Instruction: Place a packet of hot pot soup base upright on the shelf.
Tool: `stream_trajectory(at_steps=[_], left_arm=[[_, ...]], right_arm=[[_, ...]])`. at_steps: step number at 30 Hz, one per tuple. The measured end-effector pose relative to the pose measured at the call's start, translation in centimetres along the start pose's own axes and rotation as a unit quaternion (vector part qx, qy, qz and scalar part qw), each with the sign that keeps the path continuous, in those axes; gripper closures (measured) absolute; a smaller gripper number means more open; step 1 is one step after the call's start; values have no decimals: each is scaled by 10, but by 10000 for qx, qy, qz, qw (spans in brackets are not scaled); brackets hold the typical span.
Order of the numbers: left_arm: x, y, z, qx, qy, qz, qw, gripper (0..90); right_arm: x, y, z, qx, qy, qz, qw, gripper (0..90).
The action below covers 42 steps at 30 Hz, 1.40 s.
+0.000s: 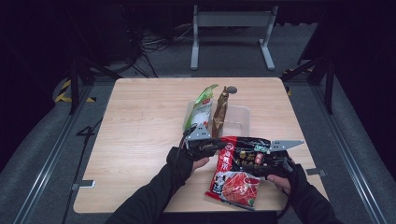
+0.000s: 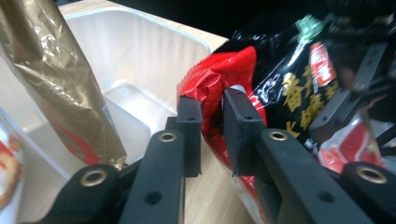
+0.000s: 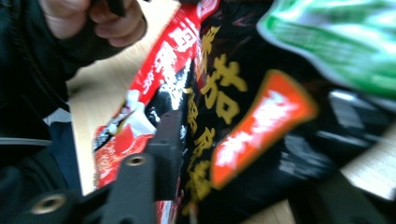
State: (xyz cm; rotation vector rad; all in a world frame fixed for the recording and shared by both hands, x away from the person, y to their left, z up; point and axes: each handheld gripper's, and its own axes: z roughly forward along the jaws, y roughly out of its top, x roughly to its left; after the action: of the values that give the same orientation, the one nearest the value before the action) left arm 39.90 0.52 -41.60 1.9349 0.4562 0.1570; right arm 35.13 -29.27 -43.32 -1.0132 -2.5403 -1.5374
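A large black and red snack bag point(image 1: 236, 179) with yellow lettering is held up off the wooden table point(image 1: 140, 135) at the front right. My left gripper point(image 1: 212, 145) is shut on its crumpled red upper-left edge; in the left gripper view the jaws point(image 2: 212, 116) pinch the red film of the bag point(image 2: 289, 88). My right gripper point(image 1: 261, 165) grips the bag's right side. In the right gripper view the bag point(image 3: 233, 93) lies between its jaws point(image 3: 233, 158), and the right jaw is blurred.
A clear plastic bin point(image 1: 240, 114) stands at the table's middle, just beyond the left gripper. A green and white bag point(image 1: 201, 107) and a gold bag point(image 1: 219, 109) stand upright in it. Behind the table are a grey metal frame point(image 1: 231, 21) and floor cables.
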Motion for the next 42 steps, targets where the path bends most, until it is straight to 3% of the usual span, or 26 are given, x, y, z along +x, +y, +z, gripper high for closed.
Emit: stream_trajectory(at_steps=[6, 8, 11, 13, 17, 20, 21, 23, 27, 31, 34, 35, 42], left_arm=[[-7, 6, -7, 148, 145, 421, 9989, 668], [-9, 6, -12, 216, 88, 482, 9986, 620], [-12, 6, -20, 422, 146, 664, 9968, 450], [-14, 3, -29, 504, 263, 779, 9953, 387], [-16, -6, -50, 676, 539, 793, 9931, 271], [-15, -13, -63, 697, 693, 747, 9923, 194], [-13, -19, -74, 714, 855, 750, 9909, 194], [-7, -28, -90, 725, 1025, 582, 9904, 160], [9, -46, -120, 772, 1397, 378, 9865, 140], [20, -67, -140, 955, 1725, 208, 9802, 121], [24, -77, -153, 917, 1781, -40, 9797, 116], [26, -82, -158, 943, 1832, -105, 9785, 116], [29, -101, -177, 927, 1948, -425, 9755, 118]], right_arm=[[10, 4, -5, -80, -87, -204, 9997, 696], [13, 5, -7, -101, -125, -245, 9996, 705], [17, 7, -14, -236, -272, -308, 9989, 724], [19, 8, -18, -314, -375, -344, 9982, 732], [23, 9, -24, -392, -546, -464, 9967, 742], [25, 9, -26, -408, -628, -499, 9959, 745], [27, 9, -27, -410, -659, -521, 9956, 747], [30, 10, -28, -411, -772, -591, 9944, 750], [33, 10, -29, -495, -907, -613, 9928, 757], [37, 10, -32, -576, -977, -692, 9911, 770], [41, 12, -34, -648, -1029, -812, 9892, 779], [43, 12, -35, -662, -1078, -862, 9882, 782], [51, 17, -39, -798, -1262, -1045, 9833, 805]])
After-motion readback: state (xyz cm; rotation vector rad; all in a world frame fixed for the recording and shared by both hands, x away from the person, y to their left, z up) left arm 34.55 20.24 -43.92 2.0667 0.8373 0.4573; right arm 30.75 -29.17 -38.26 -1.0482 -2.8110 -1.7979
